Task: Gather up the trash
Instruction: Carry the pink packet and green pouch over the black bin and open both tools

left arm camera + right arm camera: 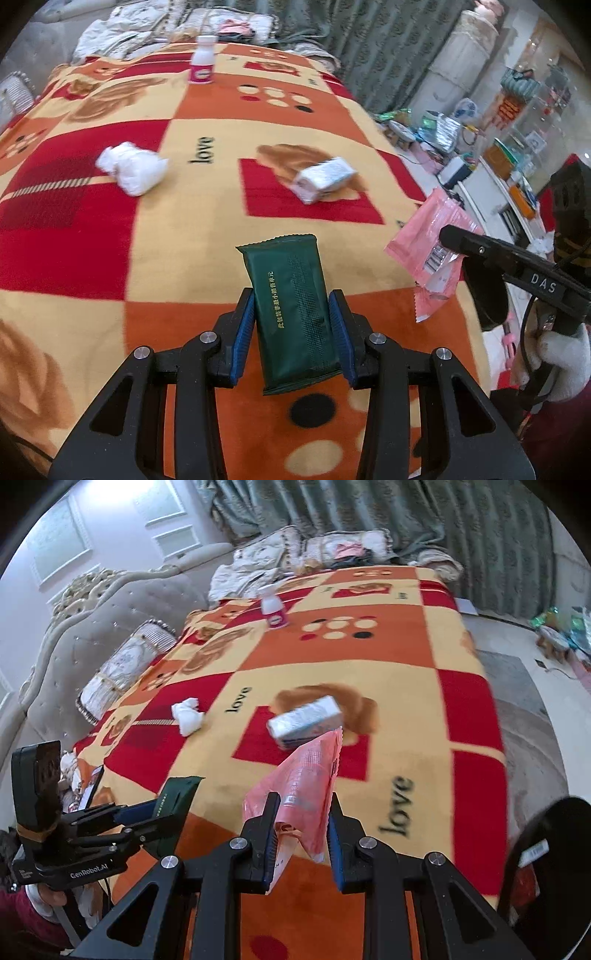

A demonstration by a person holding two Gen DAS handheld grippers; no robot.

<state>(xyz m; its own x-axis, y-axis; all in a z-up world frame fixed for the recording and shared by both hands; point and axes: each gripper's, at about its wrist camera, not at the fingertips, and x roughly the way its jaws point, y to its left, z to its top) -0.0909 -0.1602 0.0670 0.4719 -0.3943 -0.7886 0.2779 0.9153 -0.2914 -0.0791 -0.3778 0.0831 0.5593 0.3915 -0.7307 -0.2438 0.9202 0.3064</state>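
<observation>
- Left gripper (291, 328): our blue pads clamp the green wrapper (291, 310) by its long edges, above the near end of the bed (92, 258).
- Wrapper's long axis runs straight out along the fingers; serrated end points away from us, slight lean to the left.
- Right gripper (301, 834): closed on the pink packet (299, 786), which sticks up and forward from the pads, crumpled, its top corner tilted right.
- In the left wrist view the right gripper comes in from the right edge, fingers aimed left, white-gloved hand (557, 354) on the handle.
- In the right wrist view the left gripper (162, 812) sits low left, about level with ours, aimed right; the two are near, not touching.
- Still on the blanket: tissue pack (325, 179) mid-bed, lying flat, long axis diagonal; crumpled white tissue (133, 171) to its left, well apart.
- White bottle with pink label (202, 61) upright at the far end, near the pillows (325, 550).
- Nothing lies between the grippers and the tissue pack.
- Dark round object at the lower right of the right wrist view, just beside the bed edge; we can't tell what it is.
- Cluttered floor and shelves right of the bed.
</observation>
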